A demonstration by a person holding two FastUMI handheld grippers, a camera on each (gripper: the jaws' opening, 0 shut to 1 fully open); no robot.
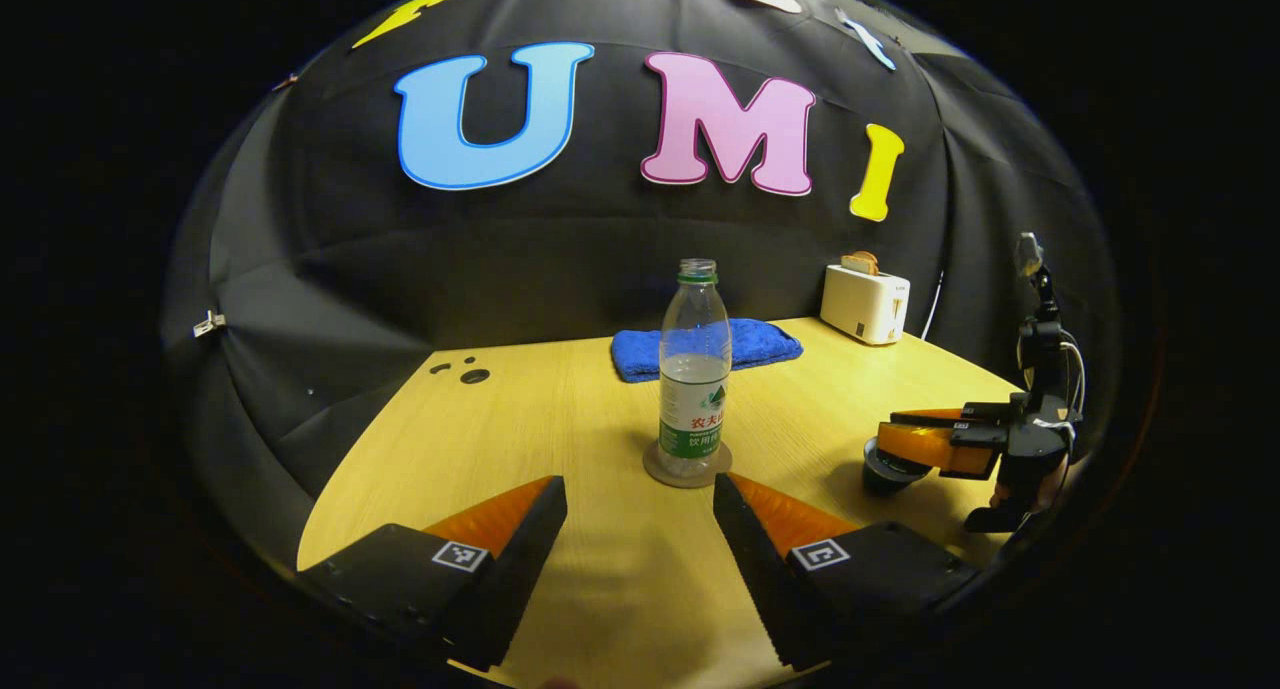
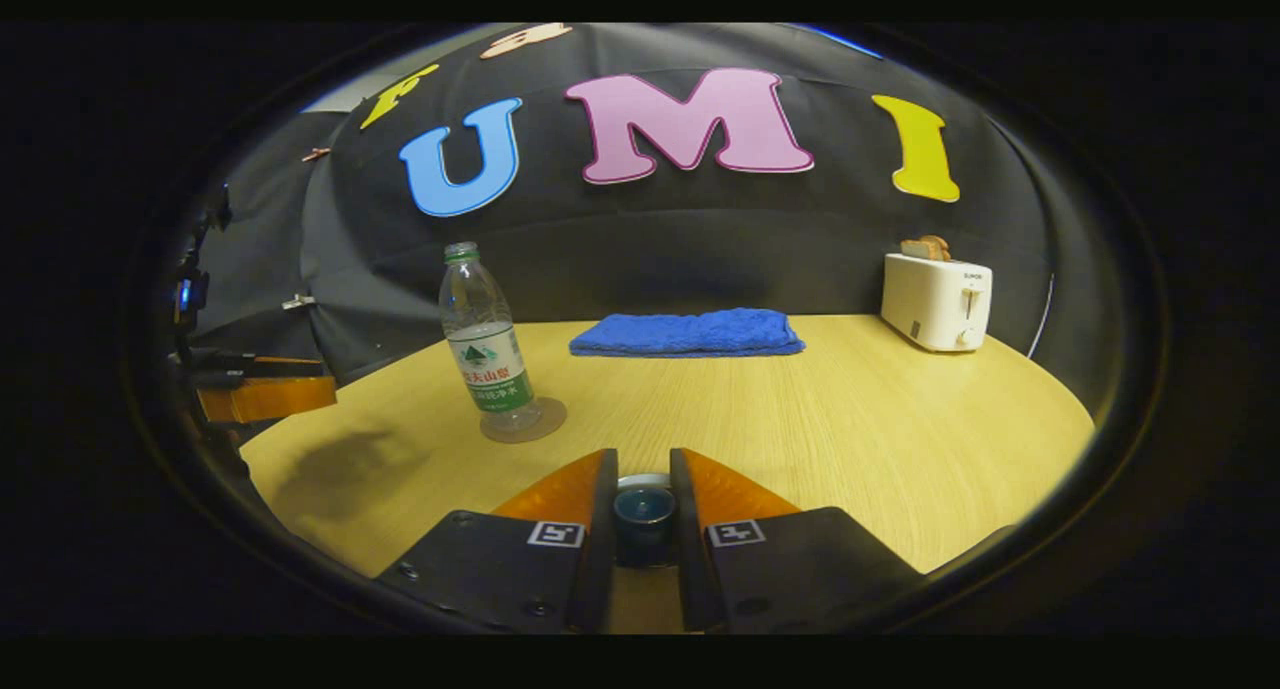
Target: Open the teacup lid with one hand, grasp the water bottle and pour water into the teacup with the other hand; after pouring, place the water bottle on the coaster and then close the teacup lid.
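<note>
Teacup lid [image 2: 645, 504] between right jaws; bottle [image 1: 694, 369] ahead of left.

The bench [image 2: 850, 419] is pale yellow wood with fine grain lines. A folded cloth [image 2: 688, 332] is bright blue, the toaster [image 2: 937, 300] cream-white with brown toast in it. The water bottle [image 1: 694, 369] is clear with a green neck ring and a white-and-green label bearing red characters; its coaster [image 1: 686, 468] is dull brown. The teacup lid [image 2: 645, 506] is dark blue
</note>
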